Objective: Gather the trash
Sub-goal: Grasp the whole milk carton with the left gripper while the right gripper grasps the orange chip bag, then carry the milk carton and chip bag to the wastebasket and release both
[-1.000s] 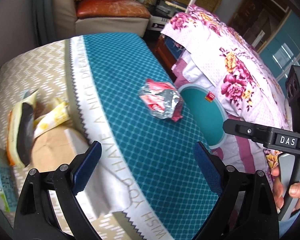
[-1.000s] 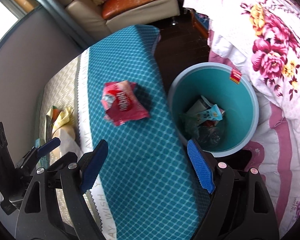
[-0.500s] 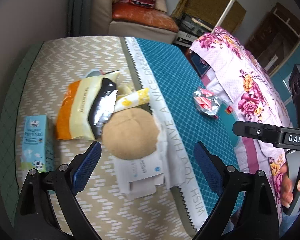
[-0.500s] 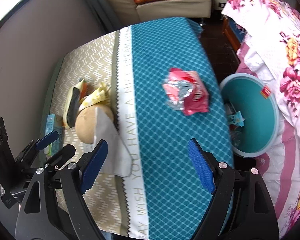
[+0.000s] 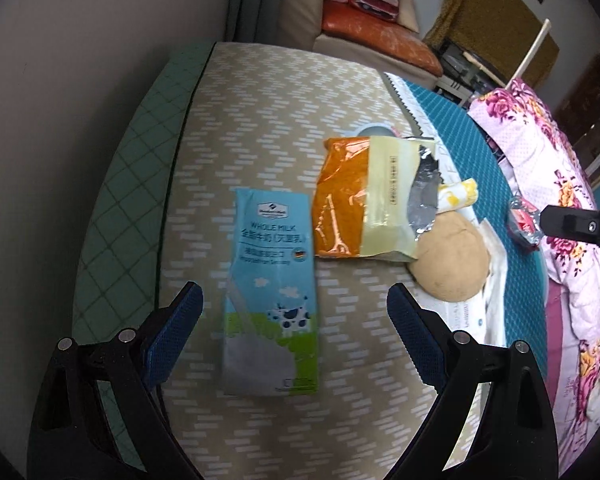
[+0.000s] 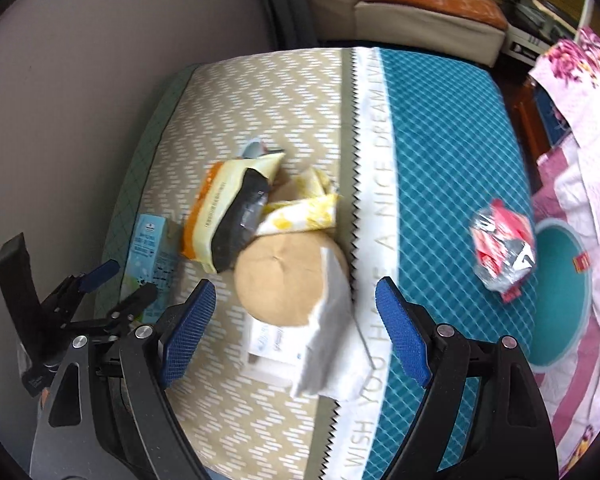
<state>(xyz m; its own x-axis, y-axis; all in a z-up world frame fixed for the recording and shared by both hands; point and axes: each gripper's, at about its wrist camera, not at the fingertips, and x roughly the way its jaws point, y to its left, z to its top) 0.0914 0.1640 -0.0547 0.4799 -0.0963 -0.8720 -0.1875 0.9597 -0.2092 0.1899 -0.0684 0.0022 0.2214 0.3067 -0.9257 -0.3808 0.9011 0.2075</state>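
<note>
The left claw (image 5: 294, 332) gapes wide and empty above a flat blue-and-green milk carton (image 5: 270, 292) lying on the patterned surface (image 5: 260, 128). Beyond it lie an orange-and-cream foil snack bag (image 5: 364, 200) and a round tan bun (image 5: 450, 258). The right claw (image 6: 292, 332) is wide, empty.

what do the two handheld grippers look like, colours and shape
Both look alike. The left gripper and the right gripper each have two black plastic arms with triangular cut-outs and silver round bolts, ending in blue textured pads. In the right wrist view the left gripper also shows a black handle block behind its jaws. No cables or sleeves show.
</note>
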